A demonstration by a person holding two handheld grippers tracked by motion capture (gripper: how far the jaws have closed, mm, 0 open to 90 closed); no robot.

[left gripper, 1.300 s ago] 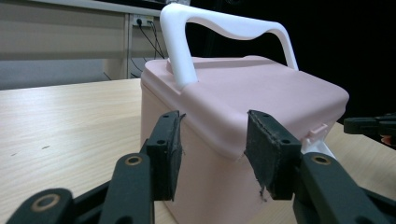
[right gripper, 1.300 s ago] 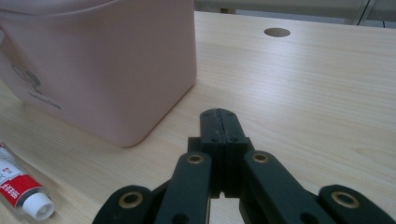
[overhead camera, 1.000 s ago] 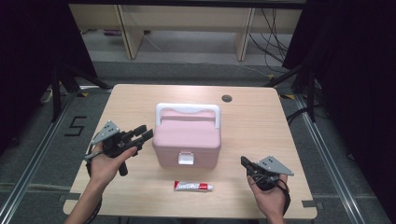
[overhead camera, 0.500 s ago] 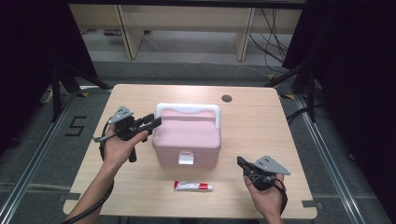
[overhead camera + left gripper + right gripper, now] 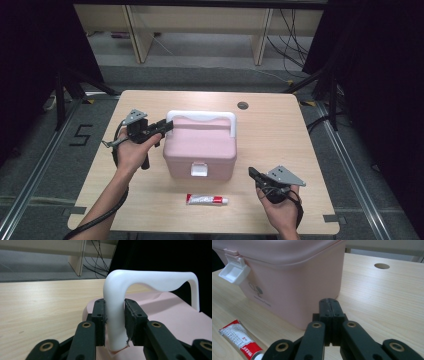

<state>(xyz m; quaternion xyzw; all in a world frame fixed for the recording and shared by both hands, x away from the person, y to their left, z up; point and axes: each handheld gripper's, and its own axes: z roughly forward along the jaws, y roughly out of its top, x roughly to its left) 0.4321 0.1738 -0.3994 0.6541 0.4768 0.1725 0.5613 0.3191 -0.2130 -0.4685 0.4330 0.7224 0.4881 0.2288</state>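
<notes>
The pink box [image 5: 201, 148] sits at the centre of the high view on the wooden table [image 5: 280, 135], lid down, its white latch [image 5: 198, 170] facing the lower edge of the frame. In the left gripper view the box is cut off at the right and bottom edges, and the foot of the white handle [image 5: 117, 312] is hidden behind the jaws. The left gripper [image 5: 162, 127], at centre left of the high view, lies roughly level and points toward the right of the frame; its jaws have just been closing and now press on the near upright of the handle, one pad on each side. The left hand [image 5: 131, 150] wraps the gripper body from below, the forearm running down to the lower left corner, where it is cut off. The right gripper [image 5: 253, 174], at lower right of the high view, has its jaws fully together with nothing between them, tips pointing up and left toward the box's right front corner and apart from it. The right hand [image 5: 280, 202] is cut off at the bottom edge. A red-and-white tube [image 5: 206, 200] lies flat below the box; in the right gripper view its cap end is cut off at the lower left.
</notes>
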